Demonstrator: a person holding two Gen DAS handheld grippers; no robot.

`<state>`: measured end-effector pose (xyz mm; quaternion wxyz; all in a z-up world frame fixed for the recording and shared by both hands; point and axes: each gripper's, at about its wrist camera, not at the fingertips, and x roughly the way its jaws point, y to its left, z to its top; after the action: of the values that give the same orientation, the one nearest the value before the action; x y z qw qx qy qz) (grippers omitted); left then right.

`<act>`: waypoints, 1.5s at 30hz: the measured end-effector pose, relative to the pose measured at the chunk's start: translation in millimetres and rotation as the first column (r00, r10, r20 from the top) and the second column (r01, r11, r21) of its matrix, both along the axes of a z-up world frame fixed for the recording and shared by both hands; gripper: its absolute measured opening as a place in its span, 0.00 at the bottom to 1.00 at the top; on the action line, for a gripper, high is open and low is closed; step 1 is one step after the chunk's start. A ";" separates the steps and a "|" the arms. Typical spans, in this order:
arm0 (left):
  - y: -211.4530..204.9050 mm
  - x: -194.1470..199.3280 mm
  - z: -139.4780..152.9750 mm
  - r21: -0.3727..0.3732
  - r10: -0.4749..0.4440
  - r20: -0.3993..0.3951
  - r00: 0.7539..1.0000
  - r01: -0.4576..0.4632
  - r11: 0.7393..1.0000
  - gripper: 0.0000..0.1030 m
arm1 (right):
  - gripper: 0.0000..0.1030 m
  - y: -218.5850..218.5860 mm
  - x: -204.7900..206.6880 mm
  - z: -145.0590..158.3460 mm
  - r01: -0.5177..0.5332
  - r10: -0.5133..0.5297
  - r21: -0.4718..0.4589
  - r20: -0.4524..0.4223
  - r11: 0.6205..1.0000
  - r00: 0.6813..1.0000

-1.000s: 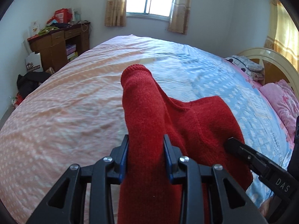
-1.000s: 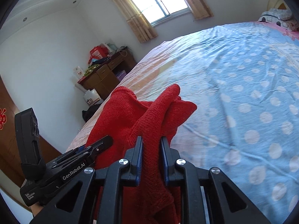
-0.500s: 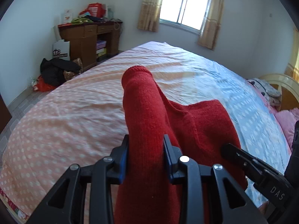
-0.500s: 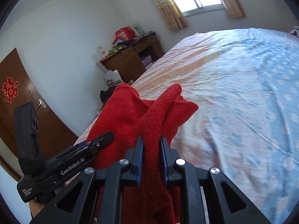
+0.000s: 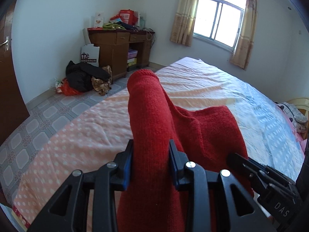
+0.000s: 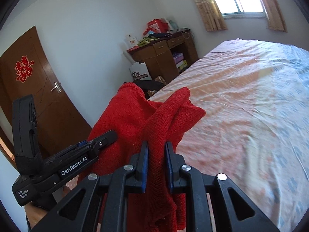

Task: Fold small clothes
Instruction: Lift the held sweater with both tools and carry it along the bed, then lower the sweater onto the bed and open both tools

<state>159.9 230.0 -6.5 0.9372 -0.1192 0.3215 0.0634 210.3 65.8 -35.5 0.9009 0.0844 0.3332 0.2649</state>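
A red knitted garment (image 5: 152,127) hangs in the air above the bed (image 5: 81,135), held by both grippers. My left gripper (image 5: 151,150) is shut on a thick bunched fold of it that stands up past the fingers. My right gripper (image 6: 156,150) is shut on another bunched edge of the same red garment (image 6: 133,121). The right gripper also shows at the lower right of the left wrist view (image 5: 256,172), and the left gripper at the lower left of the right wrist view (image 6: 81,152). The garment's lower part is hidden below the fingers.
The bed sheet (image 6: 251,104) is pink with blue dotted parts. A wooden desk (image 5: 115,44) with clutter stands by the far wall, a pile of dark clothes (image 5: 85,77) on the tiled floor beside it. A brown door (image 6: 32,89) is at left, a curtained window (image 5: 218,23) beyond.
Both grippers have swung left with the garment still held; the view now takes in the floor, desk and door instead of the bed's pillow end.
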 end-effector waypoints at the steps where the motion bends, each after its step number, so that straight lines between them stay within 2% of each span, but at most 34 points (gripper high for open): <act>1: 2.2 2.4 -0.1 0.005 0.004 0.002 1.000 -0.004 1.000 0.33 | 0.16 7.0 5.2 -0.1 -0.011 0.012 -0.017 0.014 1.000 1.000; 5: 11.6 23.9 -3.7 0.037 0.032 0.009 0.999 -0.032 0.999 0.33 | 0.16 28.9 23.5 -4.7 -0.040 0.046 -0.086 0.073 0.996 0.996; 9: 12.9 39.3 -13.8 0.080 0.054 0.006 0.999 -0.054 0.995 0.33 | 0.15 42.1 49.2 -22.2 -0.043 0.060 -0.151 0.112 0.988 0.992; 15: 16.3 57.6 -34.2 0.131 0.081 -0.032 0.996 -0.076 0.989 0.32 | 0.14 45.4 87.4 -52.9 0.011 0.016 -0.248 0.107 0.969 0.994; 21: 26.9 61.7 -50.2 0.092 0.104 -0.084 0.991 -0.096 0.991 0.33 | 0.13 38.5 106.1 -79.5 0.042 -0.032 -0.261 0.041 0.964 0.999; 28: 27.6 70.8 -58.7 0.099 0.122 -0.112 0.986 -0.111 0.989 0.37 | 0.13 38.1 114.7 -85.1 0.034 -0.030 -0.256 0.022 0.966 0.999; 35: 32.7 72.0 -64.6 0.078 0.113 -0.112 0.987 -0.104 0.991 0.40 | 0.14 47.3 110.9 -87.3 0.049 -0.034 -0.299 0.054 0.953 0.998; 40: 29.4 72.8 -66.3 0.098 0.115 -0.120 0.986 -0.104 0.990 0.41 | 0.15 43.7 114.1 -88.3 0.053 -0.043 -0.283 0.043 0.958 0.998; 45: 34.3 55.7 -57.5 0.049 0.078 -0.150 0.986 -0.071 0.996 0.47 | 0.23 41.9 110.4 -81.2 0.036 -0.035 -0.292 0.011 0.956 0.999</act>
<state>215.6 264.3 -63.9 0.9094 -0.1053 0.3857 0.1143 320.7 107.7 -116.7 0.9091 -0.0443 0.3644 0.1968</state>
